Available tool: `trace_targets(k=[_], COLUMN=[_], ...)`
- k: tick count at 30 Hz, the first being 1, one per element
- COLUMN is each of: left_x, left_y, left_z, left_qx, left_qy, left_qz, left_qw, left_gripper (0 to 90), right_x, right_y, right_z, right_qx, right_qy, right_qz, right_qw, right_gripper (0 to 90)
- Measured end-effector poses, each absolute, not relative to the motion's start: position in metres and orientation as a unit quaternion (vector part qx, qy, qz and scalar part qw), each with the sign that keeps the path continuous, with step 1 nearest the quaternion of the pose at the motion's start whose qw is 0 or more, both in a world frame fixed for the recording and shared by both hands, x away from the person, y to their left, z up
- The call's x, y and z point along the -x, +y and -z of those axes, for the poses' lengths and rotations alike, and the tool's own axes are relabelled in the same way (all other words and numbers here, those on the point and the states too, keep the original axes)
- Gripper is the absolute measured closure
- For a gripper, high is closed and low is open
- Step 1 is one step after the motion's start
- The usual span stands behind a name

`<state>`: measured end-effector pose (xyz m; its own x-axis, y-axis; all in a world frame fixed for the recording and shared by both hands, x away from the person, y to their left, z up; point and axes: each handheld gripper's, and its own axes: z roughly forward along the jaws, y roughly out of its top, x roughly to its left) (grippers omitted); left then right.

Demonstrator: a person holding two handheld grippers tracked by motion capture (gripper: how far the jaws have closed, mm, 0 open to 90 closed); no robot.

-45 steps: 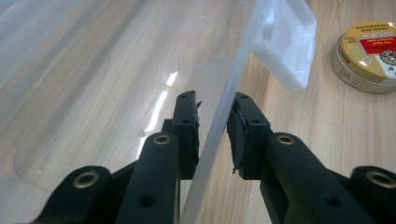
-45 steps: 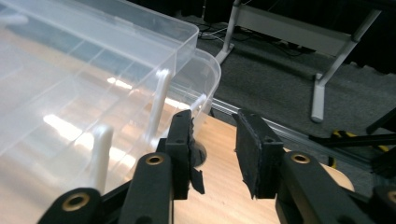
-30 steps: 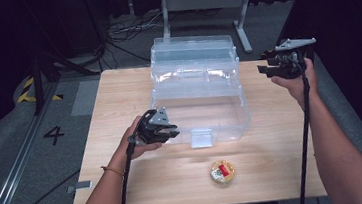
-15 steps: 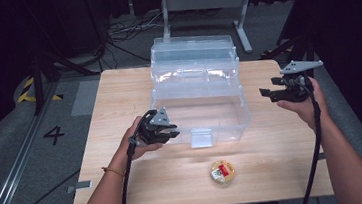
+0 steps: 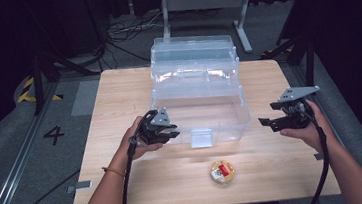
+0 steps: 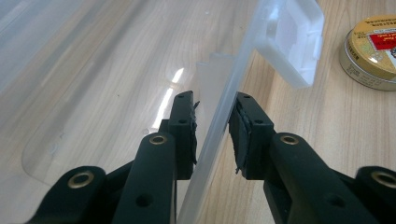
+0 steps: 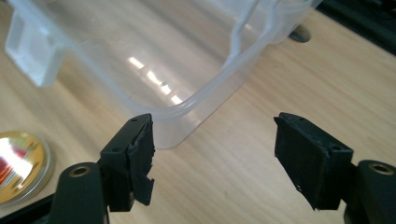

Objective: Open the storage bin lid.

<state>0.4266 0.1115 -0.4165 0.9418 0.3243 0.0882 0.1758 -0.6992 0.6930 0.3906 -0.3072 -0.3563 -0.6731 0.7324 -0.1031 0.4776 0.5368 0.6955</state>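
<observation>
The clear plastic box [image 5: 199,100] stands in the middle of the wooden counter [image 5: 118,95], with its lid [image 5: 191,50] open and leaning back on the far side. The left gripper [image 5: 167,130] is at the front left part of the box; in the left gripper view its jaws stand on both sides of the thin front wall [image 6: 219,121], one inside and one outside, and they seem to pinch it, though a thin gap on one side makes me not fully sure. The right gripper [image 5: 271,122] hovers just beside the front right corner of the box [image 7: 187,116], not touching it, and its jaws are wide apart with nothing between them. A small round tin [image 5: 223,172] with a gold and red top lies on the counter near the person, in front of the box latch [image 5: 201,138] and apart from it. I judge that the step in hand is to steady the box with the left gripper while the right one gets ready. The next move probably calls for the right gripper to go down to the tin, place its jaws around the rim and close gently, because the tin is low and smooth and can slip.
</observation>
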Motion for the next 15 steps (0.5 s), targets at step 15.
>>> trace_targets(k=[15], left_x=[-0.426], left_y=[0.111], left_z=[0.416], left_qx=[-0.916], left_qy=[0.139], left_qz=[-0.105], left_qw=[0.36], left_gripper=[71.0], right_x=[-0.354], right_y=[-0.273], right_z=[0.393], right_qx=[-0.303], right_qy=[0.895], right_qz=[-0.299], right_qw=[0.135], right_gripper=[27.9])
